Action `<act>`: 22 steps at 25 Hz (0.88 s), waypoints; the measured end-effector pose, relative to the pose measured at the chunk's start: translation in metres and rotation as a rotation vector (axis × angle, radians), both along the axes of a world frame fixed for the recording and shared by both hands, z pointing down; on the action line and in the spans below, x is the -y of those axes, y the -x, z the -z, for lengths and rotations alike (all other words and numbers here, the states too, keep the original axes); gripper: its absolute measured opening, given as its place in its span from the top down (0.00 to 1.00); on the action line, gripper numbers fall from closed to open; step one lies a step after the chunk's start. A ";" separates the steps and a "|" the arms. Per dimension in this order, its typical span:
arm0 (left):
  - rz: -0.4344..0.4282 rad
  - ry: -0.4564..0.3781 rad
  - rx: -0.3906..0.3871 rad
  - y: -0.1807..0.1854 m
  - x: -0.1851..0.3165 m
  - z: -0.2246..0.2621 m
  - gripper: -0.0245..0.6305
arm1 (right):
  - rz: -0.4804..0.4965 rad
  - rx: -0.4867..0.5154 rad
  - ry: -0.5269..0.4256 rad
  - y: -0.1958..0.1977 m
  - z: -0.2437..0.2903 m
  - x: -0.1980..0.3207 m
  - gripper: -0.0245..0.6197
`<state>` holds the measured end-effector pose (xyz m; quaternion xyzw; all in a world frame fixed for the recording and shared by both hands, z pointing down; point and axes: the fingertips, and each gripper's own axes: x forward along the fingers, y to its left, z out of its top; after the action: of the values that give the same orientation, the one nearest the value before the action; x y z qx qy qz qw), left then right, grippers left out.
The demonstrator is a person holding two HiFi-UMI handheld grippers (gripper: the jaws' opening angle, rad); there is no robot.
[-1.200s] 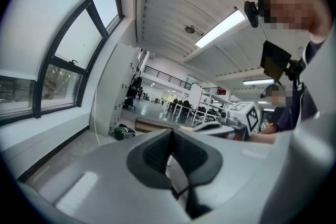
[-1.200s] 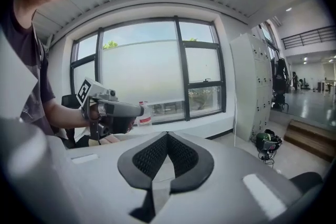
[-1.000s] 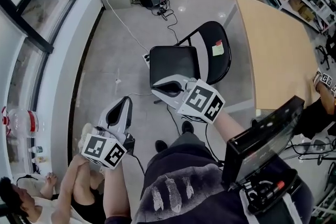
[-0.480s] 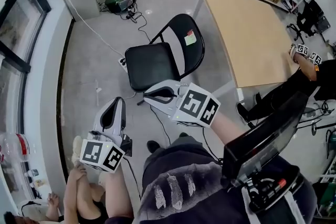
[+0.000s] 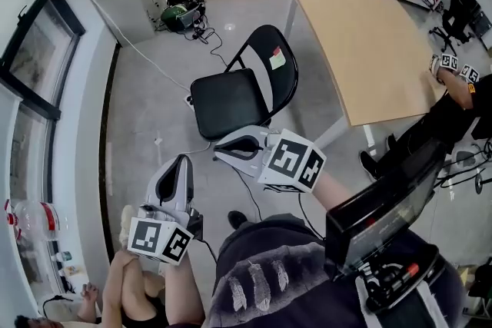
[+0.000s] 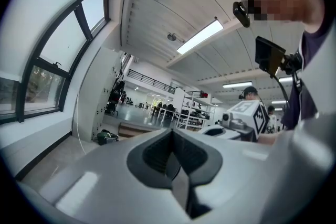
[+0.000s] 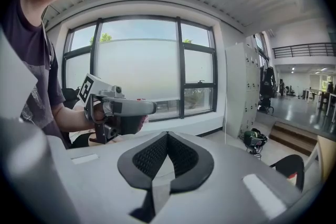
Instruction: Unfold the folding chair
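The black folding chair (image 5: 231, 102) stands unfolded on the grey floor, its seat flat and its backrest (image 5: 270, 67) upright with a small sticker on it. In the right gripper view the chair (image 7: 292, 165) shows at the lower right edge. My right gripper (image 5: 218, 154) hangs just in front of the seat, apart from it, shut and with nothing in it. My left gripper (image 5: 183, 160) is lower left of the chair, also shut and holding nothing. The jaws meet in the left gripper view (image 6: 172, 157) and in the right gripper view (image 7: 167, 160).
A wooden table (image 5: 361, 42) stands right of the chair. A green bag (image 5: 181, 14) and cables lie behind it near a white pillar. A person sits on the floor at lower left (image 5: 131, 288); another sits at the table's right edge (image 5: 450, 100). Window wall on the left.
Both grippers have drawn back a little from the chair's front edge and risen slightly. The head view has shifted. The chair has stayed unfolded in place.
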<state>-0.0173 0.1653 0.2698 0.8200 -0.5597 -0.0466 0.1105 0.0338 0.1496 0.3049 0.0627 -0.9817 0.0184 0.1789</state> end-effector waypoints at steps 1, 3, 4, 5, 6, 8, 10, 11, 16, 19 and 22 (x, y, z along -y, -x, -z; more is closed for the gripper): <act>0.003 0.001 0.008 -0.007 -0.004 0.000 0.96 | 0.002 0.006 0.003 -0.006 0.000 -0.003 0.96; 0.014 0.002 0.019 -0.018 -0.009 0.000 0.96 | 0.011 0.021 -0.001 -0.018 0.001 -0.008 0.96; 0.019 0.007 0.018 -0.024 -0.012 -0.002 0.96 | 0.015 0.028 -0.003 -0.025 0.001 -0.012 0.96; 0.022 0.016 0.015 -0.032 -0.017 -0.004 0.96 | 0.017 0.033 0.001 -0.032 0.000 -0.017 0.96; 0.022 0.027 0.012 -0.040 -0.021 -0.006 0.96 | 0.017 0.036 0.007 -0.040 -0.002 -0.023 0.96; 0.024 0.041 0.001 -0.057 -0.027 -0.006 0.96 | 0.014 0.026 0.011 -0.057 -0.005 -0.031 0.96; 0.022 0.041 -0.013 -0.078 -0.030 -0.003 0.96 | 0.017 0.013 0.005 -0.076 -0.004 -0.034 0.96; 0.019 0.041 -0.013 -0.088 -0.031 -0.002 0.96 | 0.017 0.015 0.005 -0.085 -0.003 -0.035 0.96; 0.025 0.076 0.008 -0.134 -0.052 -0.007 0.96 | 0.028 0.023 0.033 -0.127 -0.006 -0.051 0.96; 0.049 0.093 0.030 -0.149 -0.066 -0.002 0.96 | 0.052 0.048 0.075 -0.141 -0.007 -0.063 0.96; 0.088 0.109 0.069 -0.144 -0.081 -0.002 0.96 | 0.091 0.079 0.103 -0.133 -0.008 -0.074 0.96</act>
<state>0.1272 0.2459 0.2719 0.7886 -0.6002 0.0074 0.1335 0.1664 0.2231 0.3132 0.0081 -0.9876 0.0630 0.1437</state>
